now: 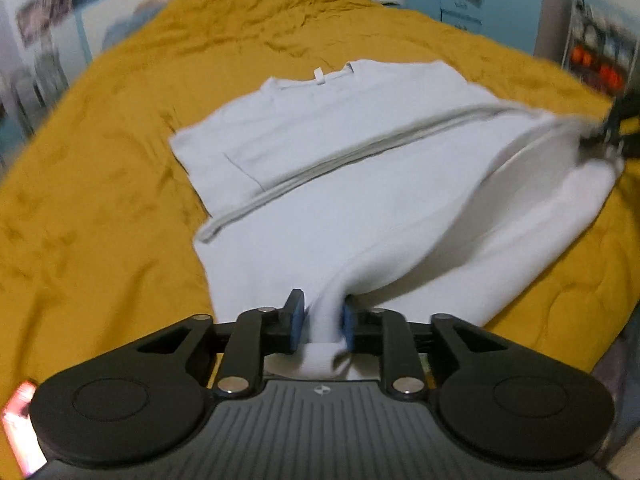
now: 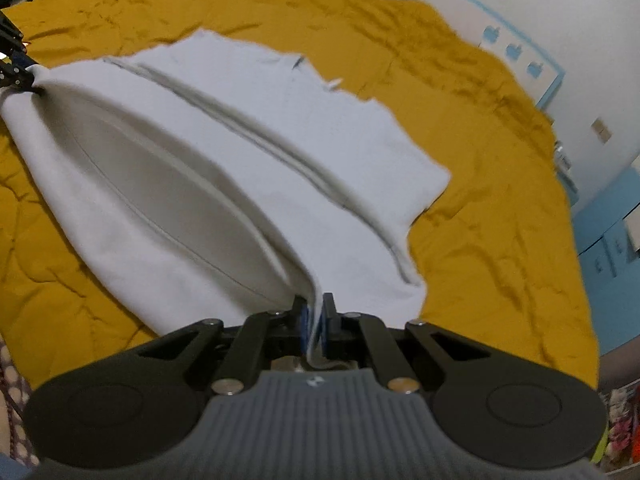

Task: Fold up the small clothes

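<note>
White garment [image 1: 320, 140] on mustard bedspread [image 1: 100, 200]

A home bedroom: a wide bed under a rumpled mustard-yellow bedspread [image 1: 120, 160] fills the view, with pictures [image 1: 44, 8] pinned on white walls [image 2: 560, 8] and light-blue cupboards [image 2: 608, 248] alongside.

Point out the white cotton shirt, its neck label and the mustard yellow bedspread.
white cotton shirt [image 1: 320, 128]: left wrist view, flat chest panel.
neck label [image 1: 319, 75]: left wrist view, small white loop at collar.
mustard yellow bedspread [image 1: 100, 184]: left wrist view, bare wrinkled area left of shirt.
</note>
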`<state>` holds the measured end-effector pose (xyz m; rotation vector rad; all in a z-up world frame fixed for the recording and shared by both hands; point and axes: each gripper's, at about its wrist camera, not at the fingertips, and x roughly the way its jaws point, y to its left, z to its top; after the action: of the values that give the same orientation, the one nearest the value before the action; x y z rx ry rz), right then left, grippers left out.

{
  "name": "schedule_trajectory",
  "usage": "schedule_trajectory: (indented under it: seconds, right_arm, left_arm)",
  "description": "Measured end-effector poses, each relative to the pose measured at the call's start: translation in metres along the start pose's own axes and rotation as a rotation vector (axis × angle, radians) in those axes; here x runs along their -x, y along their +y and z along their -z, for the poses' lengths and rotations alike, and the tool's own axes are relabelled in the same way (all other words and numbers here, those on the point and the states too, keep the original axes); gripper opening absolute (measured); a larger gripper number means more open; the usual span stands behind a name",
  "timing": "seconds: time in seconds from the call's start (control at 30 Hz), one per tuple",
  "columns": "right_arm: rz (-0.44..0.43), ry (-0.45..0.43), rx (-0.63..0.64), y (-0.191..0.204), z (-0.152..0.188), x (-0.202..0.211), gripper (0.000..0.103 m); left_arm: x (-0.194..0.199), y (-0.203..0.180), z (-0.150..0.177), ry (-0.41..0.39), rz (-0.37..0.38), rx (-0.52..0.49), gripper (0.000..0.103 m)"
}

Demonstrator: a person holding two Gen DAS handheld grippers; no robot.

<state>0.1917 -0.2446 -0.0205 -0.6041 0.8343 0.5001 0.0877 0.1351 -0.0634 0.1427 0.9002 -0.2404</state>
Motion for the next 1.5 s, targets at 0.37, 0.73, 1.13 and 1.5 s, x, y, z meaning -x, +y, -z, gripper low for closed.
schedule_trajectory:
  seconds: [0.37,0.73,1.13,1.5]
  right_arm:
    - [-0.131,0.033,-0.048,-0.019,-0.002,-0.016,0.010]
    - [-0.193,0.052,0.011,-0.027,-0.007,-0.011,0.030]
    - [-0.191,0.105,0.015,-0.047,-0.010,-0.014,0.021]
    - [-0.103,-0.040,-0.072,-0.063,-0.026,0.018,0.004]
  left_arm:
    - [-0.001,0.016,-0.008,0.038,0.108,0.008,0.070]
    - [-0.007,0.022,-0.021,-0.003,0.013,0.029,0.019]
    - [-0.013,0.032,-0.020,0.002,0.016,0.131,0.008]
    - [0.029,0.035,-0.047,-0.171,-0.069,0.180,0.005]
